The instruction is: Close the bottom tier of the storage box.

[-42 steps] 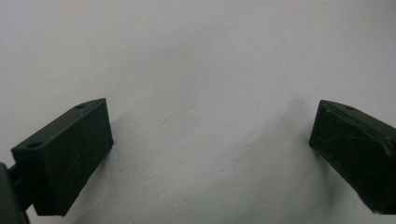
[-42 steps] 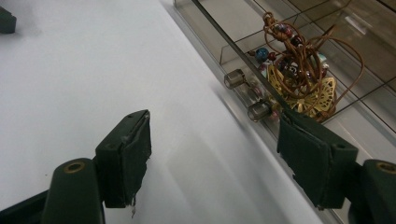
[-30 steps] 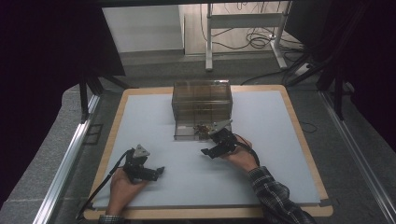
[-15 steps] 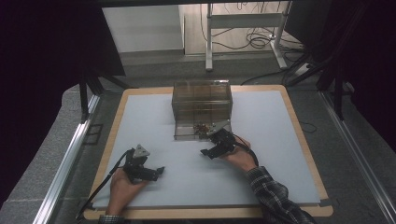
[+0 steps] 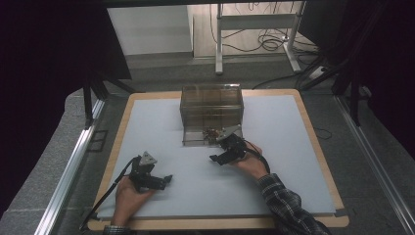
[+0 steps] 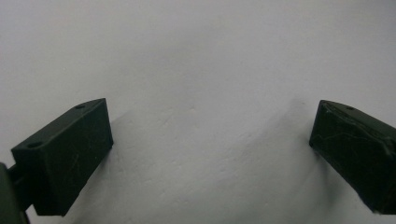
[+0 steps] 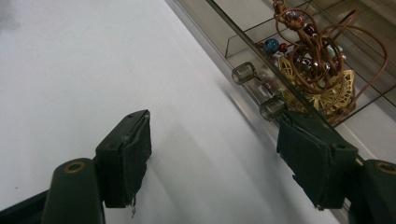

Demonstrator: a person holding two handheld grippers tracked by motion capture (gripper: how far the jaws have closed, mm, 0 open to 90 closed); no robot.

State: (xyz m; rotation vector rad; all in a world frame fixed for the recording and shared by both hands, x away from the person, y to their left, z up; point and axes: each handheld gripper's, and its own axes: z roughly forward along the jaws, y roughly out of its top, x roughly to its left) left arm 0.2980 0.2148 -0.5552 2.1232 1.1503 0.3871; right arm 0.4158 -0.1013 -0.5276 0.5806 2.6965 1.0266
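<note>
A smoky clear drawer box (image 5: 211, 105) stands at the middle back of the white mat (image 5: 274, 171). Its bottom drawer (image 5: 195, 139) is pulled out and holds a tangle of brown cord, beads and gold jewellery (image 7: 317, 70), also seen as jewellery (image 5: 213, 133) from above. My right gripper (image 5: 219, 154) is open just in front of the drawer. In the right gripper view the right gripper (image 7: 219, 154) has its right jaw close under the drawer handle (image 7: 252, 86), holding nothing. My left gripper (image 5: 164, 180) rests low at the front left; the left gripper (image 6: 210, 149) is open over bare mat.
The mat lies on a wooden board (image 5: 313, 122) with metal rails (image 5: 73, 156) along both sides. Beyond the board are a table frame (image 5: 254, 29) and cables (image 5: 274, 41) on the floor. Open mat lies between the two hands.
</note>
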